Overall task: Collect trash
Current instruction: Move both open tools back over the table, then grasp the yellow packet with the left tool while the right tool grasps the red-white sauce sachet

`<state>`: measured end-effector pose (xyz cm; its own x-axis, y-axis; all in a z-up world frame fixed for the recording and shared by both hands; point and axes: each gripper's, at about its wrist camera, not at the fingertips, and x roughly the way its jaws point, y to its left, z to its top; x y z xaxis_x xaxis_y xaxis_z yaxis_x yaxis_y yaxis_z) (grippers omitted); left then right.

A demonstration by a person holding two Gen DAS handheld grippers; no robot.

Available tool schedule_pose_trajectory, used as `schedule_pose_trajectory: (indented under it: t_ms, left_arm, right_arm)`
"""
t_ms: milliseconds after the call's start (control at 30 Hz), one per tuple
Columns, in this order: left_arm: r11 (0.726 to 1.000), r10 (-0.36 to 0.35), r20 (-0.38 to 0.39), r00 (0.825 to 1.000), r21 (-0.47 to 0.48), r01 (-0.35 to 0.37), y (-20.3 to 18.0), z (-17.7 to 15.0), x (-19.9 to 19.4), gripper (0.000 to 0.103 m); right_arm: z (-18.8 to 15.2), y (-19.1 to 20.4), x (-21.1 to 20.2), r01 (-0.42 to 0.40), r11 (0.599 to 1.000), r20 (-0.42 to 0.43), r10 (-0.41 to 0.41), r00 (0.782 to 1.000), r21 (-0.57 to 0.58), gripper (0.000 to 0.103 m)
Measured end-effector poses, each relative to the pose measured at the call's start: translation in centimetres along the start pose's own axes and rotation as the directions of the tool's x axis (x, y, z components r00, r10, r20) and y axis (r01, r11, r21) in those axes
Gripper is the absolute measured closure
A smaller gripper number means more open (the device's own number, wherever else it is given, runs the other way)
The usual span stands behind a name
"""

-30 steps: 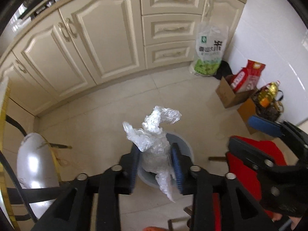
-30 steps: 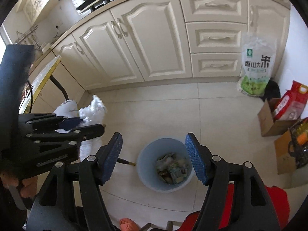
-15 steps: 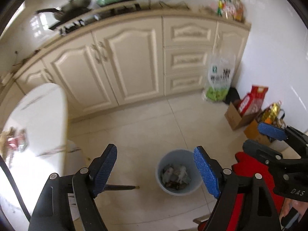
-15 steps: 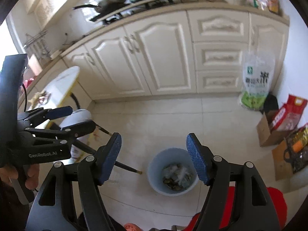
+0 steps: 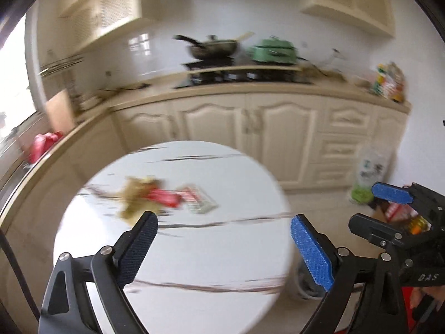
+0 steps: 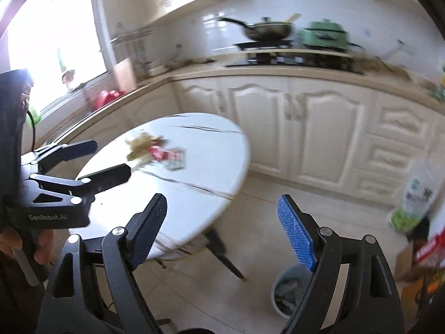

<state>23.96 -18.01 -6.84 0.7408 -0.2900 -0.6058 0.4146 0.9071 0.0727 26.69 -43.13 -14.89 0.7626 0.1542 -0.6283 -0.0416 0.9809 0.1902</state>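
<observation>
A round white marble table (image 5: 222, 250) carries a blurred pile of trash (image 5: 144, 197): a crumpled yellowish wrapper, a red packet (image 5: 164, 197) and a flat striped packet (image 5: 198, 201). The pile also shows in the right wrist view (image 6: 155, 151). My left gripper (image 5: 225, 247) is open and empty above the near part of the table. My right gripper (image 6: 222, 233) is open and empty, over the table's right edge. The grey-blue trash bin (image 6: 289, 292) stands on the floor, holding rubbish; in the left wrist view it (image 5: 304, 284) peeks out beside the table.
Cream cabinets (image 5: 278, 139) and a counter with a stove, pan (image 5: 214, 47) and green pot (image 5: 272, 50) run behind the table. A rice bag (image 6: 414, 197), a cardboard box (image 6: 411, 261) and packets stand on the floor at right. A dark table leg (image 6: 225, 253) slants under the table.
One second ago my left gripper held crumpled clear plastic over the bin; it then opened and the plastic left it. Both grippers have since swung up from the bin toward the table.
</observation>
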Motion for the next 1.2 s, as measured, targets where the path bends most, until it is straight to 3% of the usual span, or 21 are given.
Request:
schedule_pose_trajectory:
  t_ms: [300, 567, 700, 767, 933, 1033, 1200]
  left_arm:
    - [0.983, 0.171, -0.047, 0.984, -0.055, -0.174, 8.5, -1.7, -0.1, 0.006]
    - [0.992, 0.127, -0.156, 0.980, -0.002, -0.129, 10.0, -2.2, 5.3, 0.006]
    - [0.995, 0.094, -0.225, 0.970, 0.008, -0.095, 9.5, -2.6, 8.7, 0.006]
    - [0.995, 0.102, -0.252, 0.962, 0.017, -0.101, 9.1, -3.0, 10.2, 0.006]
    - [0.997, 0.076, -0.286, 0.955, 0.016, -0.075, 9.6, -2.6, 13.8, 0.006]
    - [0.998, 0.070, -0.302, 0.951, 0.023, -0.066, 10.0, -2.1, 15.9, 0.006]
    - [0.996, 0.079, -0.322, 0.944, 0.051, -0.066, 10.2, -0.4, 19.6, 0.006]
  right_arm:
    - [4.2, 7.8, 11.9, -0.049, 0.992, -0.130, 0.034, 0.991, -0.115, 0.022]
    - [5.2, 8.3, 22.8, -0.061, 0.985, -0.274, 0.015, 0.962, -0.162, 0.023]
    - [4.7, 8.0, 27.1, -0.073, 0.984, -0.334, 0.015, 0.942, -0.162, 0.031]
    - [4.5, 7.7, 28.0, -0.079, 0.984, -0.346, 0.020, 0.938, -0.158, 0.038]
    - [4.2, 7.3, 29.0, -0.066, 0.980, -0.332, 0.000, 0.943, -0.188, 0.045]
    - [4.2, 7.2, 28.8, -0.043, 0.973, -0.321, -0.033, 0.947, -0.226, 0.059]
    - [4.1, 6.8, 28.4, -0.065, 0.967, -0.311, -0.015, 0.950, -0.244, 0.077]
